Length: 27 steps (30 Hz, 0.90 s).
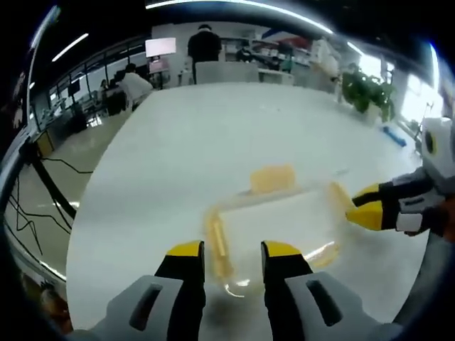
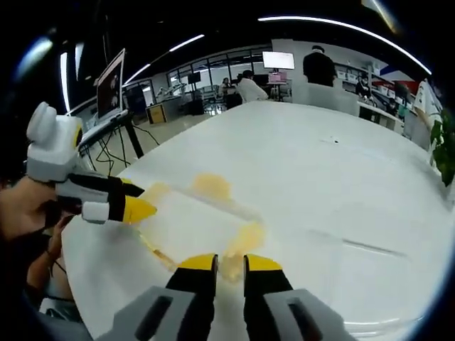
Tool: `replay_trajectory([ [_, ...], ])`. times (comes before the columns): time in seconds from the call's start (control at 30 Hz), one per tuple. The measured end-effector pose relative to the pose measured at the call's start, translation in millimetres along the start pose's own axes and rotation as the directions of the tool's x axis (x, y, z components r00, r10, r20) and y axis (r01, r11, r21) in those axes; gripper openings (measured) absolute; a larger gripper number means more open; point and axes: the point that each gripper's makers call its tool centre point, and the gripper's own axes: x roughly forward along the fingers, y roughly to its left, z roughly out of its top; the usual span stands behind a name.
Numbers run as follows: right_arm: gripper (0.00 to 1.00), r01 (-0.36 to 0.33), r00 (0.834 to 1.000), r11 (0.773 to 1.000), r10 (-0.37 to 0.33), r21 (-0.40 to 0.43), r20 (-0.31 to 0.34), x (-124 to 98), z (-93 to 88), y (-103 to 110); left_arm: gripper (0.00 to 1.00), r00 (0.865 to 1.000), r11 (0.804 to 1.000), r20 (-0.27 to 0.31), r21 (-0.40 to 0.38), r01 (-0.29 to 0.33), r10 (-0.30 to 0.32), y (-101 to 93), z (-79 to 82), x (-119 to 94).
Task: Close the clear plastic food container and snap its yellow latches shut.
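We've got the container sitting flat on the white worktop, right ahead of the left tool, with its near rim showing in the gap between that tool's tips. It's pretty blurry, but we can make out yellow latches: one on the far side, one along the edge just ahead of the left tool's left jaw, and one at the end where the right tool comes in from the right. The left tool's jaws are spread a bit, nothing between them that we can see pinched.

In the right gripper view the container lies just ahead of the right tool, whose yellow tips sit close together with only a narrow gap, right at a latch; we can't tell if they're touching it or squeezing it. The left tool reaches in from the left, tips close to the container's far end, held by a hand.

Further out there's a plant past the worktop's far right corner, and people at the far end.
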Motion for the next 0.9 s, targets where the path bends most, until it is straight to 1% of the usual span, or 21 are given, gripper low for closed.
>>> replay_trajectory([
  [0.03,0.11,0.000,1.000,1.000,0.000,-0.004,0.000,0.6,-0.4,0.0,0.26,1.000,1.000,0.009,-0.004,-0.006,0.006,0.1,1.6,-0.3],
  [0.1,0.10,-0.001,1.000,1.000,0.001,-0.010,-0.003,1.7,-1.3,0.4,0.19,1.000,1.000,0.016,-0.003,-0.019,0.019,1.4,2.6,0.0],
  [0.17,0.09,0.007,1.000,1.000,-0.008,-0.026,-0.005,2.5,-2.1,-0.7,0.13,0.999,1.000,0.024,-0.018,-0.022,0.022,0.8,3.6,1.0],
  [0.2,0.08,0.009,1.000,1.000,-0.009,-0.030,-0.007,2.6,-2.5,-1.4,0.13,0.999,0.999,0.027,-0.019,-0.032,0.033,1.8,3.9,1.8],
  [0.23,0.07,0.011,1.000,0.999,-0.011,-0.033,-0.008,2.5,-2.3,-2.3,0.12,0.999,0.999,0.030,-0.016,-0.041,0.041,2.9,4.4,2.2],
  [0.33,0.06,0.018,1.000,0.999,-0.018,-0.041,-0.003,2.6,-0.7,-5.2,0.03,0.997,0.997,0.030,0.005,-0.077,0.077,10.0,3.8,1.9],
  [0.37,0.05,0.014,1.000,0.999,-0.014,-0.046,-0.004,3.0,-0.2,-4.8,0.03,0.997,0.998,0.030,0.003,-0.067,0.066,8.4,4.0,2.5],
  [0.5,0.05,0.014,1.000,0.998,-0.015,-0.057,-0.011,3.8,0.4,-5.6,0.03,0.997,0.997,0.027,0.018,-0.074,0.073,8.6,4.4,2.1],
  [0.57,0.05,0.020,1.000,0.996,-0.020,-0.091,-0.005,4.2,1.1,-5.7,0.03,0.997,0.997,0.031,0.013,-0.074,0.073,8.8,4.8,2.6],
  [0.73,0.05,0.025,1.000,0.995,-0.025,-0.092,-0.002,4.2,1.6,-6.1,0.03,0.997,0.998,0.032,0.011,-0.067,0.067,9.2,5.3,3.6],
  [0.83,0.05,0.022,1.000,0.994,-0.023,-0.109,-0.009,4.3,1.6,-5.9,0.03,0.998,0.998,0.028,0.007,-0.065,0.065,9.2,5.5,3.6],
  [0.9,0.05,0.025,1.000,0.991,-0.027,-0.129,-0.012,4.2,2.0,-5.9,0.03,0.998,0.998,0.027,0.022,-0.057,0.056,8.7,5.5,3.5],
])
